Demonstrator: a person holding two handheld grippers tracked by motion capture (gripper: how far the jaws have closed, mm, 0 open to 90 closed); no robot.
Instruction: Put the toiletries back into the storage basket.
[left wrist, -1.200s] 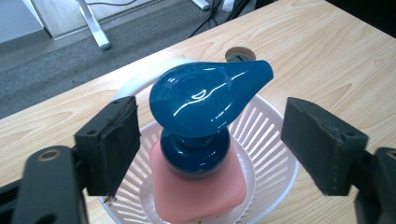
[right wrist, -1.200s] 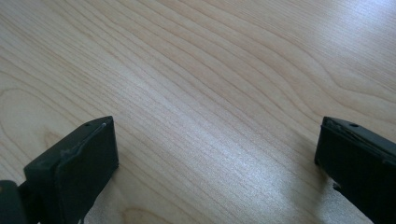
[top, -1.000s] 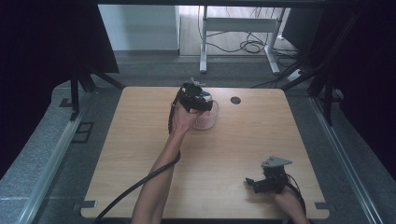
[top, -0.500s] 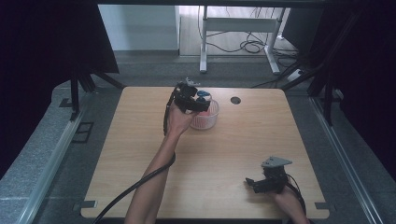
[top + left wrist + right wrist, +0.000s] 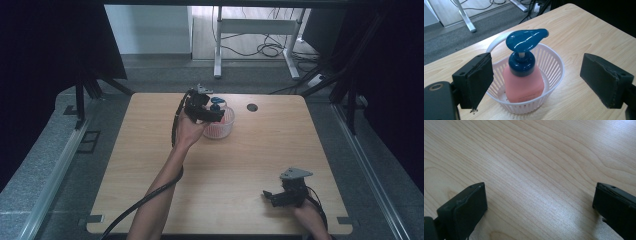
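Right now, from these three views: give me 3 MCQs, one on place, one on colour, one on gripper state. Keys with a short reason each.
1. Where is the pump bottle?
A. flat on the table
B. standing in the white basket
C. held between jaws

2. What colour is the pump head?
A. blue
B. green
C. white

3. How is the left gripper?
A. shut on the bottle
B. shut on the basket rim
C. open

Key: B, the basket wall rings it; A, glossy blue top; C, both jaws stand apart, touching nothing.
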